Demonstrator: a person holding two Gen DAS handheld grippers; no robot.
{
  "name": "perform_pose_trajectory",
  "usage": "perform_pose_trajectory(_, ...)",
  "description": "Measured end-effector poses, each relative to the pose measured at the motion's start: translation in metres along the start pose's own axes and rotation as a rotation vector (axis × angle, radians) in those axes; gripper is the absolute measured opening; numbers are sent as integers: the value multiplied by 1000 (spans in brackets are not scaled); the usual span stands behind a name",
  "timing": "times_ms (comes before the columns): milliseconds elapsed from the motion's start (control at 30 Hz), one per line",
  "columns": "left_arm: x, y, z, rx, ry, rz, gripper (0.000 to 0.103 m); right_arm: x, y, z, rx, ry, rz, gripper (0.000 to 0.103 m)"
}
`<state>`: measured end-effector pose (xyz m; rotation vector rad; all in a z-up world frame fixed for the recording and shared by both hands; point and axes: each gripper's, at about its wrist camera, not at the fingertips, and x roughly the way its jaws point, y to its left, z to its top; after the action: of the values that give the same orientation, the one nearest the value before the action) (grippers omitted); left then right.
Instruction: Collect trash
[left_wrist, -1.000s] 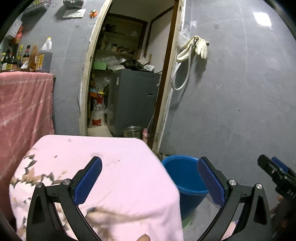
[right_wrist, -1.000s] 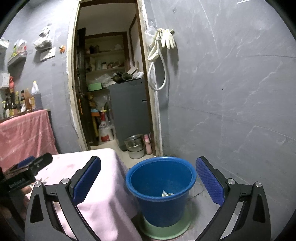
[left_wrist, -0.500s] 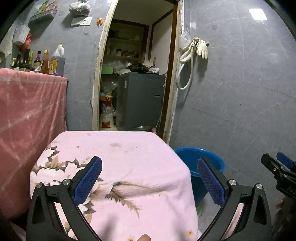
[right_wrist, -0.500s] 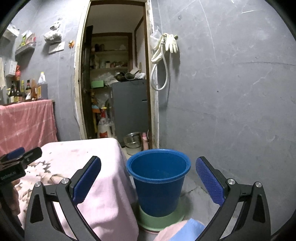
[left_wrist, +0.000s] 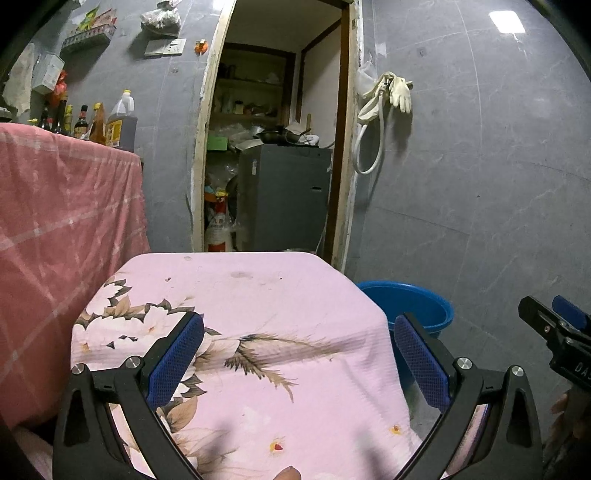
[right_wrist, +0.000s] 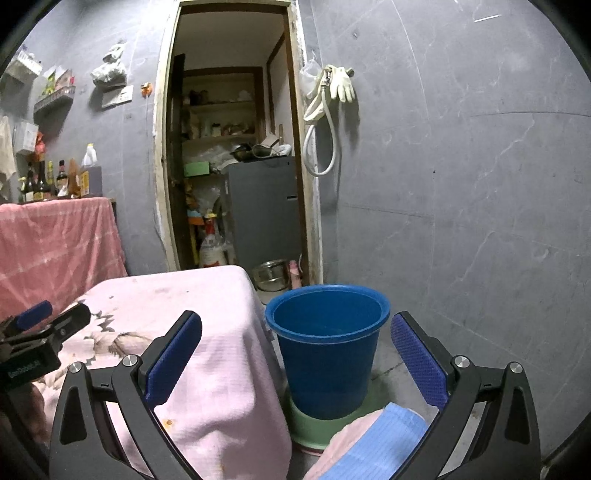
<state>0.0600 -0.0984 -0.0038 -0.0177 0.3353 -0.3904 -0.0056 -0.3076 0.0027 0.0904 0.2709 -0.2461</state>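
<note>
Both the left gripper (left_wrist: 298, 354) and right gripper (right_wrist: 295, 354) stand released, empty. No trash shows on the floral tablecloth (left_wrist: 258, 314); scan it before approaching the blue bucket (right_wrist: 327, 354).

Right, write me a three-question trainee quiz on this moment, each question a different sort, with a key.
1. True or false: the left gripper is shut on a piece of trash.
2. Multiple choice: the blue bucket stands on
A. the pink floral tablecloth
B. a pale green base on the floor
C. the grey cabinet in the doorway
3. Fill in: hanging on the grey wall right of the doorway, with a white hose, is a pair of pale rubber ______.

Key
1. False: both it and the right gripper are open and hold nothing.
2. B
3. gloves
</note>
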Motion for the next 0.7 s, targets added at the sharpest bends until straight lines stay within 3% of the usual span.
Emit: perform_pose_trajectory(700, -1, 7, -18, -11, 4, 23, 101, -5, 4, -14, -47, -13, -36, 103)
